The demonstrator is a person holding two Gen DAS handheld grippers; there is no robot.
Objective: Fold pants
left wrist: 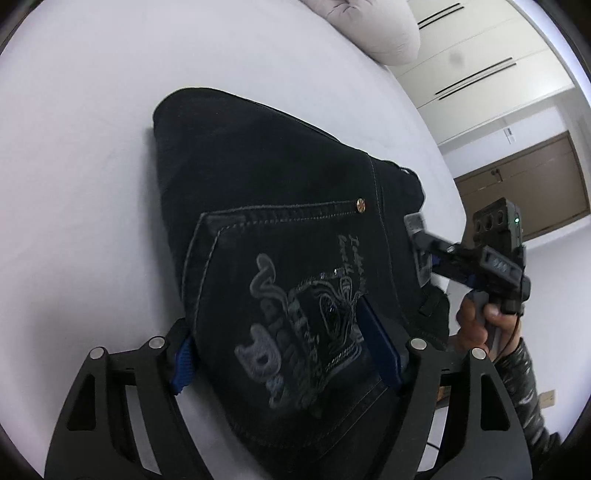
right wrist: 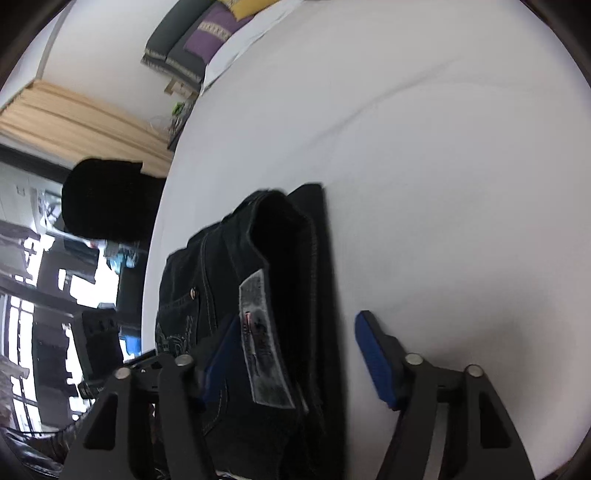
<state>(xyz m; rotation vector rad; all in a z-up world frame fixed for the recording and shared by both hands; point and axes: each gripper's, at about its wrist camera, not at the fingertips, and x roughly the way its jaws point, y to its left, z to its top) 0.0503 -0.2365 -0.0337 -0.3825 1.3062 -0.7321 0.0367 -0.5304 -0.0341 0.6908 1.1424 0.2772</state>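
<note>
Two tongs spread over folded pants (left wrist: pixel 266 192), pocket embroidery (left wrist: pixel 306 306) left view only, waistband label (right wrist: pixel 264 339) right view only.

A home bedroom is showing here: a wide white-sheeted bed (left wrist: pixel 92 166) is filling both views, with a pale grey bundled duvet (left wrist: pixel 373 29) lying at its far edge. White built-in wardrobe doors with black slot handles (left wrist: pixel 472 77) and a brown wooden door (left wrist: pixel 535 184) are standing behind it. Beige pleated curtains (right wrist: pixel 74 118) are hanging by a window, and purple and dark grey patterned cushions (right wrist: pixel 195 40) are resting beyond the mattress.
</note>
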